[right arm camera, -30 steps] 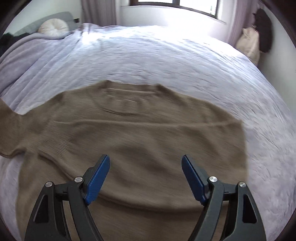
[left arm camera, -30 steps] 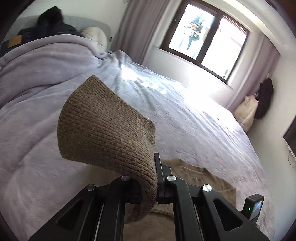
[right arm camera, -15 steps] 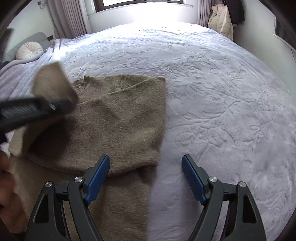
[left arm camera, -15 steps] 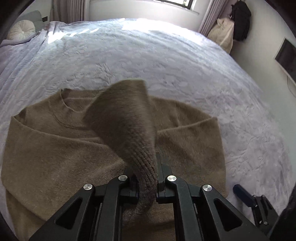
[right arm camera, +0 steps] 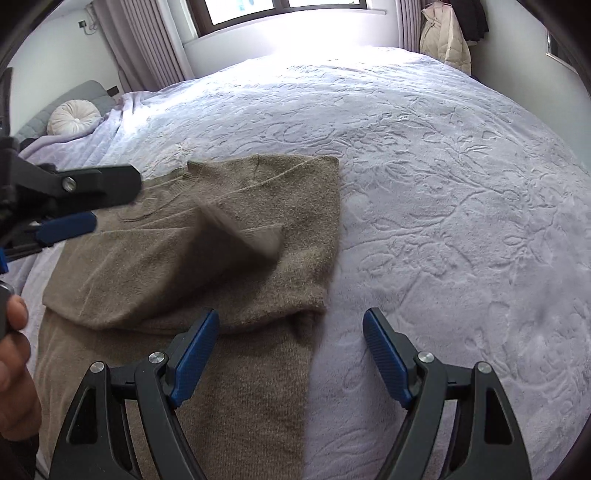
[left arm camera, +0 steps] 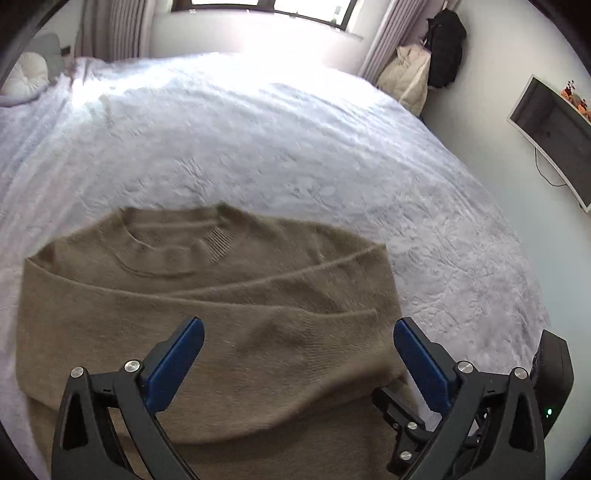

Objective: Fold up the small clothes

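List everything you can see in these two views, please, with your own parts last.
sweater: one, brown, flat on the bed, both sleeves folded across the body
sleeve: one, brown, blurred, cuff just above the sweater
bedspread: one, lilac, embossed, covers the bed
cushion: one, white, round, at the bed's far left
curtains: grey-mauve, beside the window
coat: one, cream, hanging in the right corner
jacket: one, black, hanging by the coat
TV: one, dark, on the right wall
left gripper: one, black with blue pads, open over the sweater
right gripper: one, same colours, open at the sweater's right edge
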`<control>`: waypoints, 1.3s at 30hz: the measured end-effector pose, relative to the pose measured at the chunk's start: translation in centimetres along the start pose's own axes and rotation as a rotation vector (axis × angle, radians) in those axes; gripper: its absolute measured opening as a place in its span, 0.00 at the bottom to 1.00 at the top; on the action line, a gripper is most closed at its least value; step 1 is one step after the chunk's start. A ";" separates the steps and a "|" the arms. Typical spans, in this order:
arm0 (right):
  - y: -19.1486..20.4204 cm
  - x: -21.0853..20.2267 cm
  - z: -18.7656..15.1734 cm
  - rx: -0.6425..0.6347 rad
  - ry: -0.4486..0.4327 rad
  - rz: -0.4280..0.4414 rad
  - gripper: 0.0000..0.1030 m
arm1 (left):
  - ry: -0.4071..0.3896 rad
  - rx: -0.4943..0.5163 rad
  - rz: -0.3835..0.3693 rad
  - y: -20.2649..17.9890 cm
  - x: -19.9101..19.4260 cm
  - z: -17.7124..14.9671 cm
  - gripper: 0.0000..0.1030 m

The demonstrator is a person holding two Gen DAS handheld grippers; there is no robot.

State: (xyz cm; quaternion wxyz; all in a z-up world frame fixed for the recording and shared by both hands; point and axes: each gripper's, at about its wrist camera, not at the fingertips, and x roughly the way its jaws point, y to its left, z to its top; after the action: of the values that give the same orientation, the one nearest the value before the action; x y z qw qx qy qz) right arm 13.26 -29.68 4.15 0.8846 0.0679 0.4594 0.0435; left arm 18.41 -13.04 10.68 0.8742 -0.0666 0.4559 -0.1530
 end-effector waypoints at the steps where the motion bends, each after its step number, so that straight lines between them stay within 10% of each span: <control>1: 0.0 -0.2 0.1 -0.002 0.001 0.013 0.81 | -0.014 -0.008 0.006 0.5 -0.8 -0.1 1.00; 16: -0.1 -0.8 1.2 0.169 0.006 0.243 0.77 | 0.028 -0.255 0.297 16.3 -2.4 -6.9 1.00; 26: 1.8 1.5 4.5 0.028 0.032 0.037 0.73 | 0.054 -0.222 0.341 16.7 0.8 -9.7 1.00; 30: 1.9 6.4 5.4 -0.008 0.171 0.010 0.60 | 0.049 -0.226 0.324 16.9 0.7 -10.0 1.00; 33: 3.2 5.6 5.8 -0.077 0.131 -0.020 0.12 | 0.057 -0.230 0.317 17.0 0.4 -9.7 1.00; 39: 3.4 2.3 6.4 -0.096 -0.012 -0.004 0.09 | 0.041 -0.238 0.283 15.9 -1.5 -9.4 1.00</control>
State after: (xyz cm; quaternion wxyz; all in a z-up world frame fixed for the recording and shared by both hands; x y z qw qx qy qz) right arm 19.74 -26.49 6.46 0.8897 0.0248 0.4515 0.0632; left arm 13.28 2.69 2.35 0.8636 -0.1016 0.4932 0.0252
